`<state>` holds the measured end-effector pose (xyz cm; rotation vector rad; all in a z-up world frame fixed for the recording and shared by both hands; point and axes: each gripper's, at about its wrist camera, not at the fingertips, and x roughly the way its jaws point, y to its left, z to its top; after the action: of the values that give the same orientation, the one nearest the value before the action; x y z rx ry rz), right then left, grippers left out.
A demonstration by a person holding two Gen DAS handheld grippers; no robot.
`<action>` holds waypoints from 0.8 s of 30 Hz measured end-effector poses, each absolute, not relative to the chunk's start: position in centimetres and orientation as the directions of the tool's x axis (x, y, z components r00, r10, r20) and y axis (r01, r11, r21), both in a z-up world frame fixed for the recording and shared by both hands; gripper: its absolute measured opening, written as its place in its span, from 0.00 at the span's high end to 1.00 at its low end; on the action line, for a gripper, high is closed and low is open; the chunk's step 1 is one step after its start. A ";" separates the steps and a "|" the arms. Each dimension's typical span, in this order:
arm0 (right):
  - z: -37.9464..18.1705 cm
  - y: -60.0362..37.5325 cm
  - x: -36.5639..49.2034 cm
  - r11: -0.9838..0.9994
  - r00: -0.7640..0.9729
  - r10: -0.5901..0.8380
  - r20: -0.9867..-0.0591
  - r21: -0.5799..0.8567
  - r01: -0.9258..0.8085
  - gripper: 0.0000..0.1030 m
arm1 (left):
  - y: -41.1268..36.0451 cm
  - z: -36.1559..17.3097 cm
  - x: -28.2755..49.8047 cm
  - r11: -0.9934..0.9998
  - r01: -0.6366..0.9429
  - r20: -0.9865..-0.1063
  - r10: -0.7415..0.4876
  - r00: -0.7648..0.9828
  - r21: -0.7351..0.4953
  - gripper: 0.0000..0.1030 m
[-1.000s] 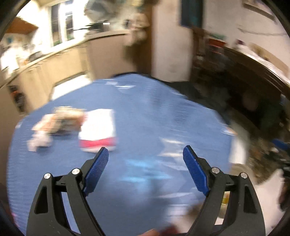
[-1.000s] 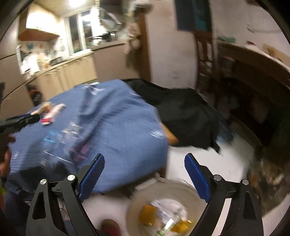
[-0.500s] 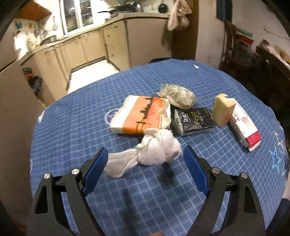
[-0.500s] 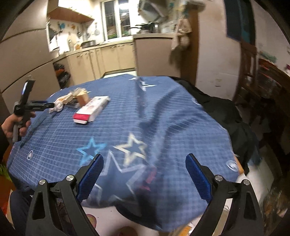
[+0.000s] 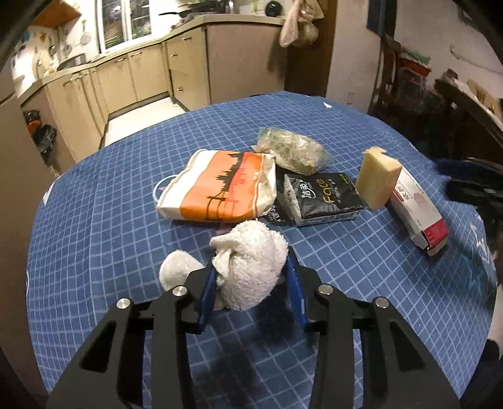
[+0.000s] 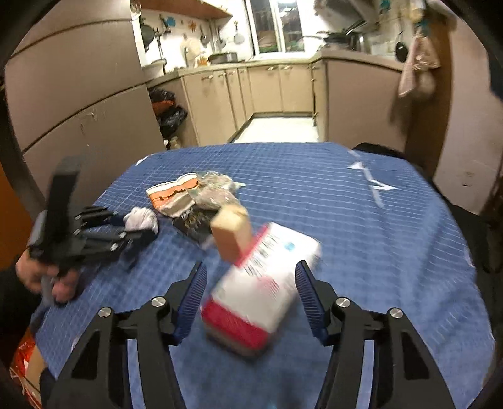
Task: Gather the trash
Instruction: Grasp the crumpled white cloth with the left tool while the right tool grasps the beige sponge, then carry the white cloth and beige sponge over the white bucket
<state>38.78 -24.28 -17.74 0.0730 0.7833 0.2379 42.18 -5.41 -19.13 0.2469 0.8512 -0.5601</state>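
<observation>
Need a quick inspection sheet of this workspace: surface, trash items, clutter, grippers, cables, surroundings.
Surface: blue checked tablecloth, star prints.
Job's things: white towel wad; orange-white bag; black tissue pack; crumpled clear bag; yellow sponge leaning on red-white box.
Clutter: nothing seen.
Grippers: left hand-held gripper just closed on the towel wad; right hand-held gripper closing, box between jaws, pads not touching.
Cables: nothing seen.
Surroundings: beige kitchen cabinets, hanging cloth.

Right hand-held gripper [image 6: 250, 297] jaws just closing, astride red-white box [image 6: 262, 289], pads not touching.
</observation>
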 end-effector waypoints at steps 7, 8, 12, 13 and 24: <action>-19.0 -20.4 44.2 0.982 0.653 0.177 -0.736 0.084 -0.172 0.50 | -5.0 -19.6 42.4 0.845 0.534 -0.761 -0.358 0.540 -0.019 0.64; -19.4 -20.2 44.5 0.983 0.646 0.171 -0.744 0.087 -0.159 0.53 | -4.9 -19.6 42.5 0.848 0.529 -0.761 -0.359 0.540 -0.025 0.64; -20.3 -20.9 45.2 0.990 0.646 0.138 -0.750 0.083 -0.115 0.69 | -5.1 -19.7 42.9 0.860 0.510 -0.761 -0.346 0.549 -0.023 0.64; -20.3 -21.0 44.9 0.989 0.650 0.147 -0.746 0.096 -0.113 0.70 | -5.0 -19.6 42.8 0.864 0.503 -0.760 -0.340 0.555 -0.020 0.65; -14.0 -22.5 35.8 0.985 0.797 0.171 -0.580 0.117 -0.126 0.72 | -3.3 -14.3 36.9 0.933 0.361 -0.646 -0.281 0.710 -0.008 0.66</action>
<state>35.80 -22.49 -14.00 0.0737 0.6293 0.1597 36.91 -3.26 -14.32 0.1216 0.6952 -0.3568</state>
